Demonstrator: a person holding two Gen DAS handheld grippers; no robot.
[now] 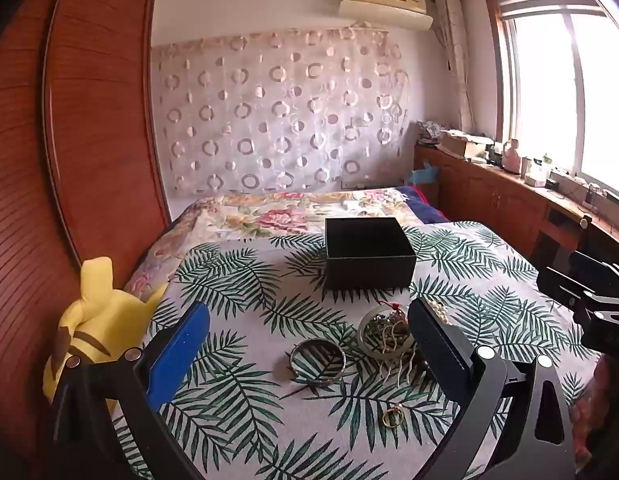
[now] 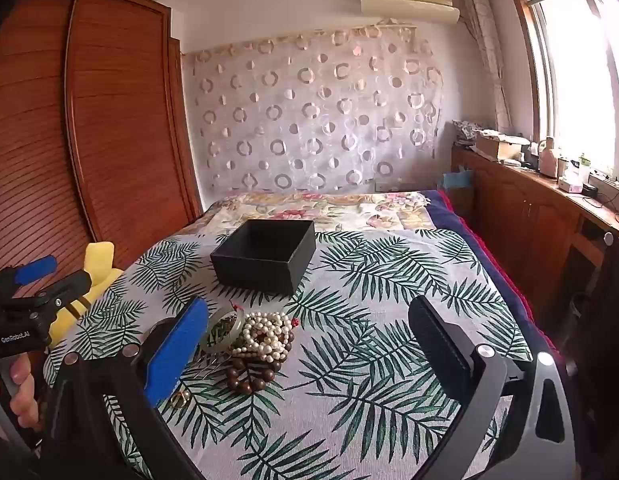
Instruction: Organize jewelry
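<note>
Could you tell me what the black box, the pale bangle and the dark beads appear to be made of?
Black box: likely matte cardboard, with thin flat walls and no shine.
Pale bangle: possibly jade or glass, being translucent, greenish and glossy.
Dark beads: probably polished wood, being brown, round and slightly shiny.

The leaf-print cloth carries one open black box, one metal bangle, one pale green bangle, one pearl strand, one brown wooden bead bracelet and one hair comb. Near the front edge lie what appear to be two gold rings, overlapping and too small to count reliably. One yellow plush toy sits at the cloth's left edge.
</note>
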